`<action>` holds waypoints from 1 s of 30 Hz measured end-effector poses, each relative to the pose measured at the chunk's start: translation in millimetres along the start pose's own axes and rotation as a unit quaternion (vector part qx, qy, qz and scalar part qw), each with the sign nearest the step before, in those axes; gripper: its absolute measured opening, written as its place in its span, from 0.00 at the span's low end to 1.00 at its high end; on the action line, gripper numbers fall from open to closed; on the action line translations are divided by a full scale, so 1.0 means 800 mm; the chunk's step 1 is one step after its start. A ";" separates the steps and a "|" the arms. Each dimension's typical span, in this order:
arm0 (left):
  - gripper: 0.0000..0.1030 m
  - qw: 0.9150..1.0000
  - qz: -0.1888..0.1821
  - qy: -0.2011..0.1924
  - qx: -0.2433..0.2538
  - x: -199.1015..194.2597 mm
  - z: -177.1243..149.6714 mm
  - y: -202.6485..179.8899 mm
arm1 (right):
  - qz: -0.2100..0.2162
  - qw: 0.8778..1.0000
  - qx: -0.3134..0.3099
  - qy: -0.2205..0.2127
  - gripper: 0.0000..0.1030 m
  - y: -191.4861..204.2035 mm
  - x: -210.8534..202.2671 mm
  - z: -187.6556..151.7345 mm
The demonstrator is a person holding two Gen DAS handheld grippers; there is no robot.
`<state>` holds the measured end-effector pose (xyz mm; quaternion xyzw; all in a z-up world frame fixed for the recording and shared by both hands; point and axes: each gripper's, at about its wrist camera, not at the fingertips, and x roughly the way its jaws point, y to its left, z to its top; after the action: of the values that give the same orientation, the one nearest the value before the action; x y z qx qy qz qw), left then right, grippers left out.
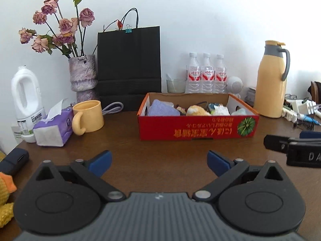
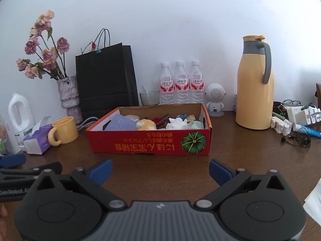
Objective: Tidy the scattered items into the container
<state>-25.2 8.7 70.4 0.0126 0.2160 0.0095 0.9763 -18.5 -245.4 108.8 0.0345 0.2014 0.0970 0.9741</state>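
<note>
"GenRobot.AI" is printed on the left gripper (image 2: 30, 170).

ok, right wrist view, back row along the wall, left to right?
white jug → vase of dried roses → black paper bag → glass tumbler → three water bottles → white robot speaker → yellow thermos

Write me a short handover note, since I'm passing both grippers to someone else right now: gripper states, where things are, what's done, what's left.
Left gripper: open, empty, above the bare table.
Right gripper: open, empty, facing the red box.
Done: the box already holds a purple cloth, a plush toy and other small items.
Left: a yellow knitted toy and a dark case still lie at the table's left edge; small clutter lies right of the yellow jug.
</note>
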 end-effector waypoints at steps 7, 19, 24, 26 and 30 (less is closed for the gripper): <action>1.00 0.997 -0.032 0.065 -0.013 -0.011 -0.042 0.011 | -0.018 1.000 -0.016 -0.002 1.00 0.017 -0.032 -0.040; 1.00 0.990 -0.026 0.139 -0.008 0.087 -0.031 -0.007 | -0.034 0.995 -0.030 0.084 1.00 0.013 0.066 -0.033; 1.00 0.986 -0.028 0.163 -0.007 0.106 -0.035 -0.009 | -0.040 0.992 -0.017 0.117 1.00 0.001 0.091 -0.039; 1.00 0.987 -0.024 0.160 -0.003 0.106 -0.036 -0.010 | -0.038 0.991 -0.013 0.128 1.00 -0.003 0.096 -0.041; 1.00 0.988 -0.020 0.155 -0.001 0.104 -0.040 -0.014 | -0.043 0.988 -0.018 0.144 1.00 -0.003 0.101 -0.047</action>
<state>37.1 0.5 6.0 0.0059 0.3645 -0.0076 0.9312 39.8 -230.2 42.8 -0.0064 0.3395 0.0625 0.9385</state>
